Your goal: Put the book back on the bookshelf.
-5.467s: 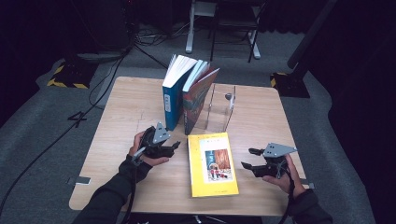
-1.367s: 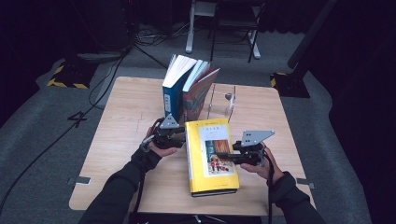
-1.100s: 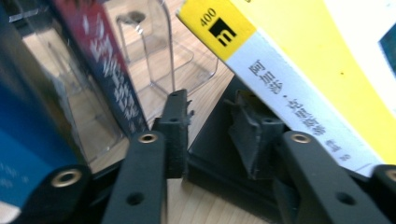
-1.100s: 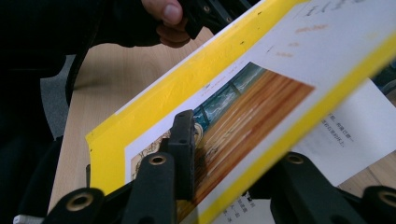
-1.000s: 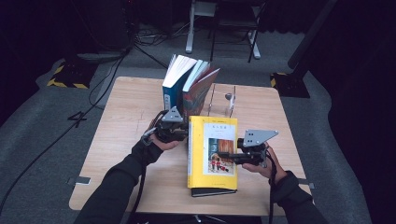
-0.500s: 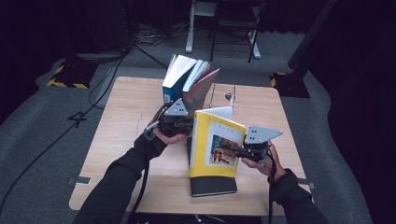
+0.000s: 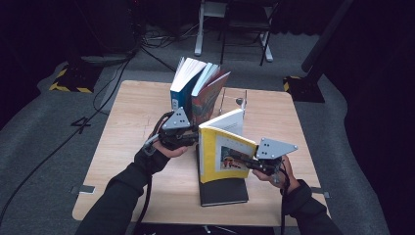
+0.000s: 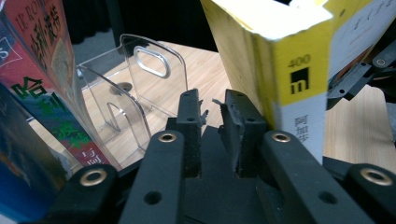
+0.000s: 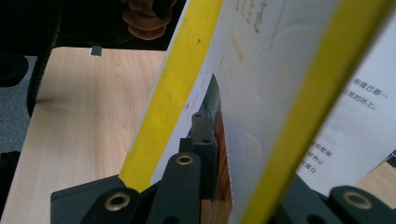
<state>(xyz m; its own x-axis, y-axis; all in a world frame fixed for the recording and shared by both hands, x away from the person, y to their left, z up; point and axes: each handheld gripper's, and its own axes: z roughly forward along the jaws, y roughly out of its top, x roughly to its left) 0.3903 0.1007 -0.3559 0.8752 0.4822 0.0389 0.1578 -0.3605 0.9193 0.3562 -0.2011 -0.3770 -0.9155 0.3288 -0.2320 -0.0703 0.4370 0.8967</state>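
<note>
Now yellow book (image 7: 222, 156) tilted higher off table, right claw (image 7: 252, 164) clamping cover, left claw (image 7: 193, 138) empty, opening.

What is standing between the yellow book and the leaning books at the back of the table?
The clear plastic bookend stands between the yellow book and the leaning books, as the left gripper view shows.

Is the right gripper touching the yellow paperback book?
Touching. The right gripper view shows the right gripper with its black jaws clamped on the yellow book's cover.
</note>
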